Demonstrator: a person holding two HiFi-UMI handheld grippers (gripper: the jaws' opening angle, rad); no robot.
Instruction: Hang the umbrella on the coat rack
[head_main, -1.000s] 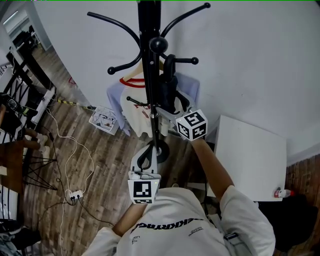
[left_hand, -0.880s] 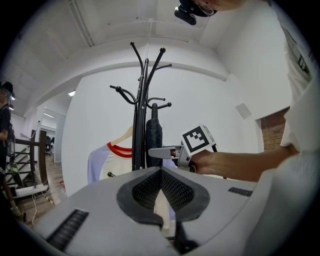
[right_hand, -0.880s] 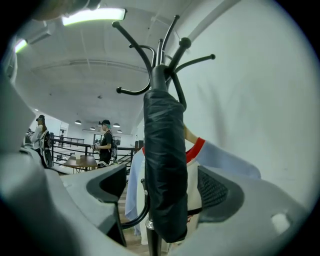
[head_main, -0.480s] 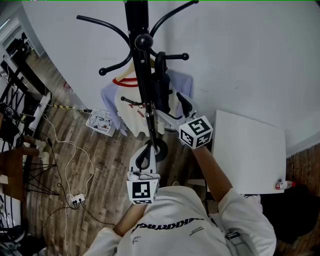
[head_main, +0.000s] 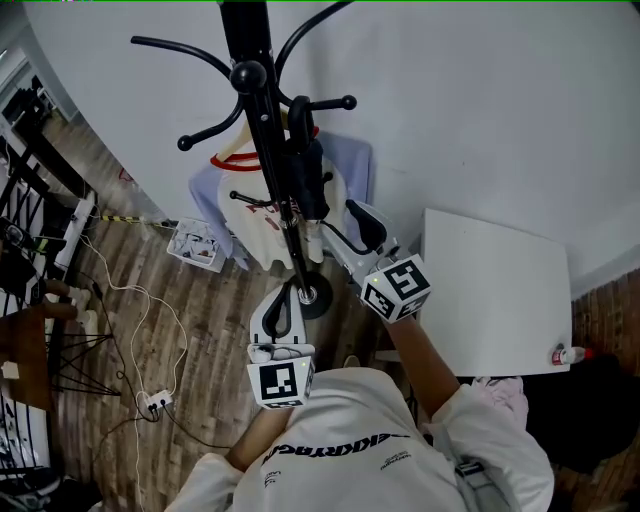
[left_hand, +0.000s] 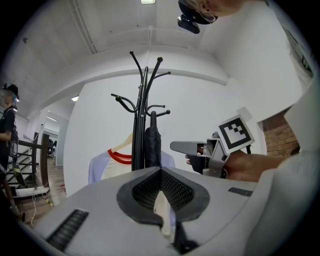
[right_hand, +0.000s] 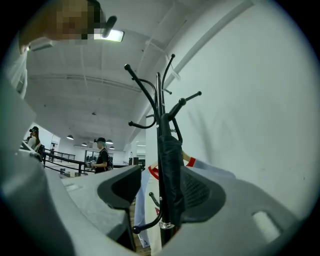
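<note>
The folded black umbrella (head_main: 306, 178) hangs on the coat rack (head_main: 256, 105), with the right gripper (head_main: 350, 225) near it.

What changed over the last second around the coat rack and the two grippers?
The right gripper drew back from the umbrella toward the person, and its jaws have just been closing partway with nothing between them. The umbrella stays hung on the coat rack, beside the shirt. The left gripper stays shut and in place.

Large open indoor workspace, lab or office hall. Wood-plank floor (head_main: 215, 330), power strip (head_main: 152, 402) on it, plain white wall (head_main: 480, 100), ceiling lamp (right_hand: 114, 35), black railing (right_hand: 62, 157), standing person (right_hand: 102, 157) in background.
</note>
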